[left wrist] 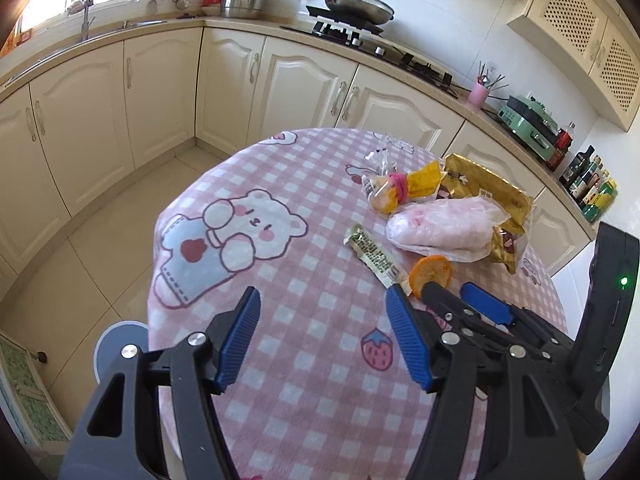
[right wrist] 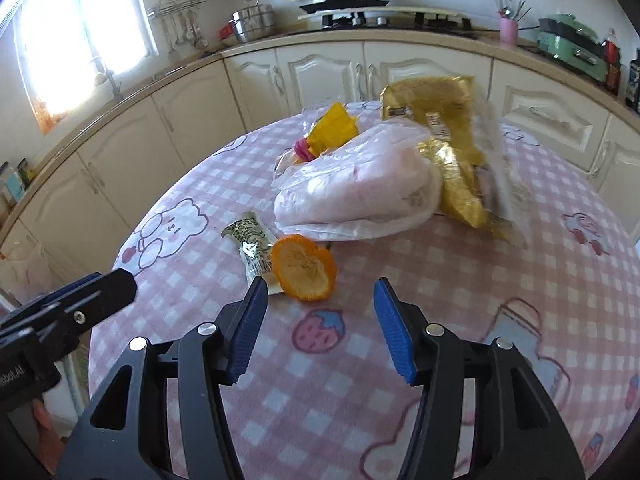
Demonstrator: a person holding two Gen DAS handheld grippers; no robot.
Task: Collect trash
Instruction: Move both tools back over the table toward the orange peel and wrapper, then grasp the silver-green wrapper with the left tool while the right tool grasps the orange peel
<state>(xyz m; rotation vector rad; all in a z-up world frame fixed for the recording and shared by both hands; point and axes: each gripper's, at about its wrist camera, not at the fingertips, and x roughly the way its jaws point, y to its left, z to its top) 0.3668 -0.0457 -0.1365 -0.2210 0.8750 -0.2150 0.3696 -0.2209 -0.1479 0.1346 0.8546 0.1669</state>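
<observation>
Your left gripper (left wrist: 324,328) sits spread wide at the bottom of the left wrist view, nothing btwn its blue pads, just pink checked tablecloth (left wrist: 320,400) below. Your right gripper (right wrist: 320,320) is also wide open and empty, bottom centre of the right wrist view; it pokes in at lower right of the left view too, tips near the orange peel (right wrist: 304,270).

Trash sits mid-frame on the cloth: the peel w/ cut side up, touching the end of a flattened green-printed wrapper (right wrist: 252,248) to its left. Above them, centre of frame, a crumpled whitish plastic bag (right wrist: 356,196) lies on a gold foil bag (right wrist: 444,136). Upper left of that, a yellow packet (right wrist: 332,130) tied w/ a pink band. In the right view the peel is just ahead of the left pad (right wrist: 250,328), not btwn the pads.
</observation>
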